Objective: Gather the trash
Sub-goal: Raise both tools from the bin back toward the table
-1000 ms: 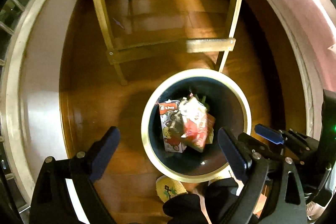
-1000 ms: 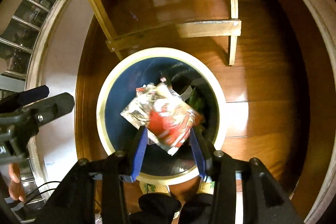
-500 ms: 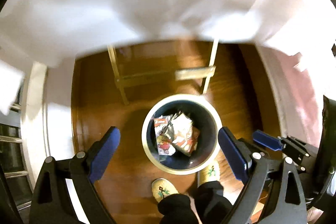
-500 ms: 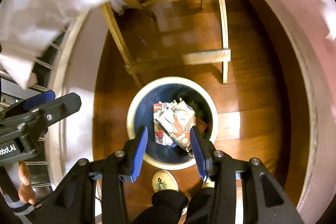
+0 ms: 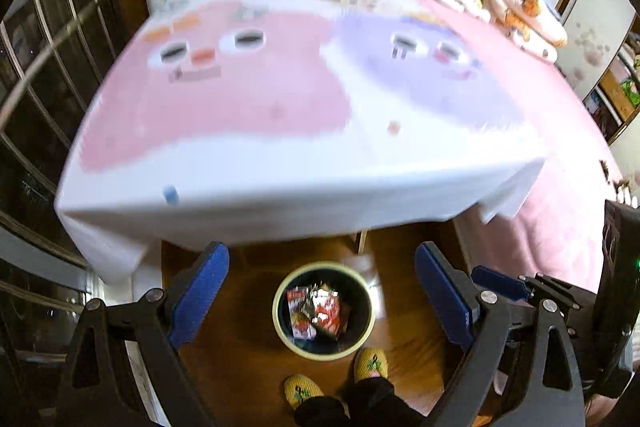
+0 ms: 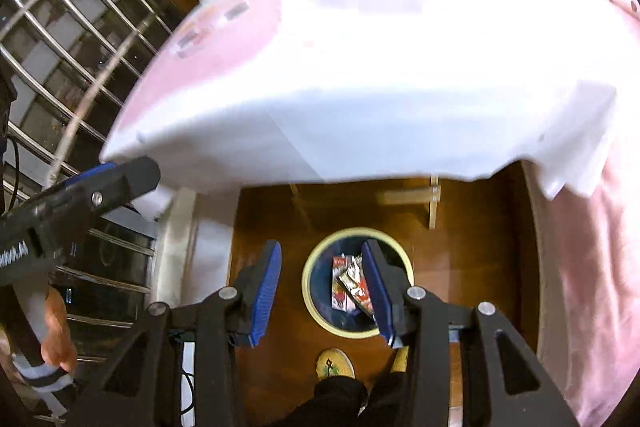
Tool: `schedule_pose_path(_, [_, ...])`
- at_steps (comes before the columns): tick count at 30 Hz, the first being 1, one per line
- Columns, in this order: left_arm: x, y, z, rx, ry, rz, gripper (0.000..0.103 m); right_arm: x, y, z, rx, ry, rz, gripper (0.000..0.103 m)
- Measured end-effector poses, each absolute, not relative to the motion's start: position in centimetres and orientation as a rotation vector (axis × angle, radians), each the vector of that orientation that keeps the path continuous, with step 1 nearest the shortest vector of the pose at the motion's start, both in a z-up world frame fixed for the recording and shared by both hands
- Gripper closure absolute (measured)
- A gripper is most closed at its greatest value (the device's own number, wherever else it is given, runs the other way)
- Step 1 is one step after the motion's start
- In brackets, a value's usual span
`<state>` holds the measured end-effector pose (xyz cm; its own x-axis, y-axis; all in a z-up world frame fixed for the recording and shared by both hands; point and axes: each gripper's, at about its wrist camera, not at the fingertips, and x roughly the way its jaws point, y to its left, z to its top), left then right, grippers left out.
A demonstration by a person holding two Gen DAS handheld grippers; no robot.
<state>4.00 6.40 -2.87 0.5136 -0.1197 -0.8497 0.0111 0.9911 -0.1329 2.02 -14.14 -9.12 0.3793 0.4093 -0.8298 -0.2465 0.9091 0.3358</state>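
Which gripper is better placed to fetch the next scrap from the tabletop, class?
Neither clearly: left gripper and right gripper are both open, empty, above the trash bin. Right's jaws are narrower.

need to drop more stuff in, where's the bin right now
The bin sits on the wood floor below the table's near edge, low centre in both views, just ahead of the person's slippers and holding wrappers.

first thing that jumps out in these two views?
The big tablecloth, pink and lilac cartoon faces, fills the upper half of both views. Below its front edge, on the wood floor, stands a round bin with red-and-white wrappers inside, just ahead of yellow slippers. Both the left gripper and right gripper are open and empty.
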Motion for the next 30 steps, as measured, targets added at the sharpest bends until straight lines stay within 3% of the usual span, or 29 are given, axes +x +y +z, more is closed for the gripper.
schedule_pose_path(12, [5.3, 6.2, 8.4, -0.058, 0.860, -0.133, 0.010, 2.1, -14.3, 1.2, 0.187, 0.915, 0.384, 0.061])
schedule_pose_path(22, [9.8, 5.4, 11.4, -0.032, 0.813, -0.127, 0.009, 6.8, -14.7, 5.7, 0.191, 0.813, 0.363, 0.061])
schedule_pose_path(30, [18.9, 3.8, 11.0, -0.004, 0.809, -0.076, 0.009, 17.0, -16.6, 5.8, 0.211, 0.789, 0.392, 0.061])
